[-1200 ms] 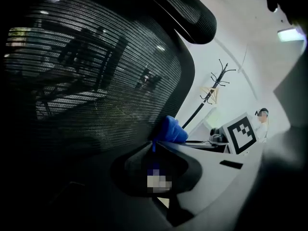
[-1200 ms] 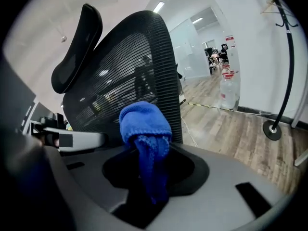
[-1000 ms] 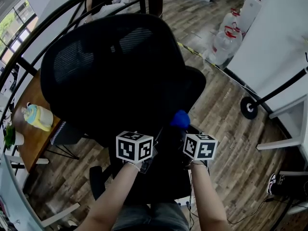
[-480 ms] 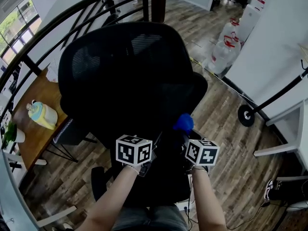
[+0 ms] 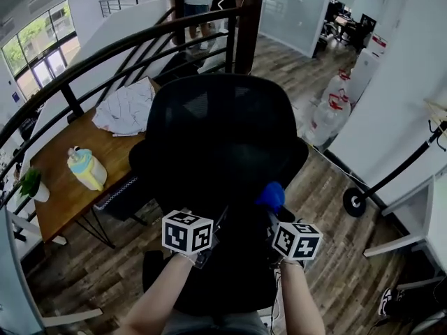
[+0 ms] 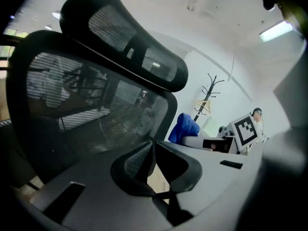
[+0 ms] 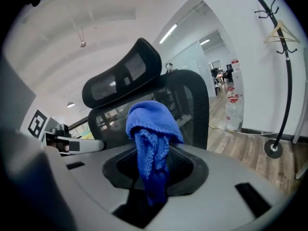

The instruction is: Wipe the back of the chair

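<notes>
Right gripper (image 7: 155,174) pinched a bunched blue microfibre cloth (image 7: 150,129), with the black mesh office chair back (image 7: 195,109) close ahead of it. Left gripper (image 6: 155,170) sat closed and empty. Pressing the cloth flat and sweeping in overlapping strokes would likely wipe best.

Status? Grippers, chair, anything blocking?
Right hand-held gripper shut on blue microfibre cloth. Left hand-held gripper shut, empty. Black mesh chair back ahead, nothing between.
</notes>
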`<act>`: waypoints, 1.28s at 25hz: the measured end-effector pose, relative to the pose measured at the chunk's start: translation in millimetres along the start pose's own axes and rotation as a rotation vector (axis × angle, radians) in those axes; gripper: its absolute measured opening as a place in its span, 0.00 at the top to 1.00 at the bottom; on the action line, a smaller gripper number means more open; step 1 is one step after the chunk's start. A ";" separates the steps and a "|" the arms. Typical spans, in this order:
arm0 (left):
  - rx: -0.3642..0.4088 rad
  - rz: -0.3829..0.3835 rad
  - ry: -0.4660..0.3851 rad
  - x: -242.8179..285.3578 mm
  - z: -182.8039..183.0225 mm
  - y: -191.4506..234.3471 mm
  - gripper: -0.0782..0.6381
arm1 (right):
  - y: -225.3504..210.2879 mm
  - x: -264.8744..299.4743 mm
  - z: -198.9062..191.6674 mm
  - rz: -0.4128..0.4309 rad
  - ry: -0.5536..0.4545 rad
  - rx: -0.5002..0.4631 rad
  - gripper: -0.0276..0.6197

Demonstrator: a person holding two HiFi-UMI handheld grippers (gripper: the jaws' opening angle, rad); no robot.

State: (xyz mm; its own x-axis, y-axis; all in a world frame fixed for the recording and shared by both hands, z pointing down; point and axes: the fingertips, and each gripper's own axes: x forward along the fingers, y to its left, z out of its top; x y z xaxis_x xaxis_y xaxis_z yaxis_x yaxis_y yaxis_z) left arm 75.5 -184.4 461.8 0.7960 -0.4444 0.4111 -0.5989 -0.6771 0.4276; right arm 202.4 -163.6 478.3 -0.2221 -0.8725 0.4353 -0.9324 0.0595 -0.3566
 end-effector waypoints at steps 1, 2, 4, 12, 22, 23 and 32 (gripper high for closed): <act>0.014 0.007 -0.011 -9.8 3.7 0.7 0.85 | 9.4 -5.5 5.7 0.010 -0.023 -0.007 0.74; 0.030 0.012 -0.024 -19.6 7.7 0.8 0.85 | 19.2 -11.2 11.7 0.022 -0.045 -0.015 0.74; 0.080 0.028 -0.047 -38.5 15.5 -0.1 0.85 | 39.8 -22.2 23.3 0.047 -0.085 -0.033 0.74; 0.271 0.002 -0.155 -109.6 39.8 -25.6 0.85 | 132.4 -53.1 51.5 0.195 -0.206 -0.120 0.75; 0.277 0.019 -0.234 -163.6 52.2 -34.2 0.85 | 191.4 -78.8 41.2 0.285 -0.238 -0.187 0.76; 0.273 0.021 -0.231 -164.3 49.8 -33.6 0.85 | 192.4 -80.0 39.5 0.286 -0.239 -0.185 0.76; 0.243 0.004 -0.202 -155.1 34.9 -39.3 0.85 | 195.0 -84.3 31.5 0.301 -0.231 -0.176 0.76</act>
State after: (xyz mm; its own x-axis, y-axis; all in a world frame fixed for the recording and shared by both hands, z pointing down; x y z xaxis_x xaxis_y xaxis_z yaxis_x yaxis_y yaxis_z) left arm -21.3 -109.4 353.2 0.8097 -0.5382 0.2337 -0.5826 -0.7848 0.2112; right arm 48.3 -93.7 346.0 -0.4410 -0.8881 0.1293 -0.8746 0.3928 -0.2843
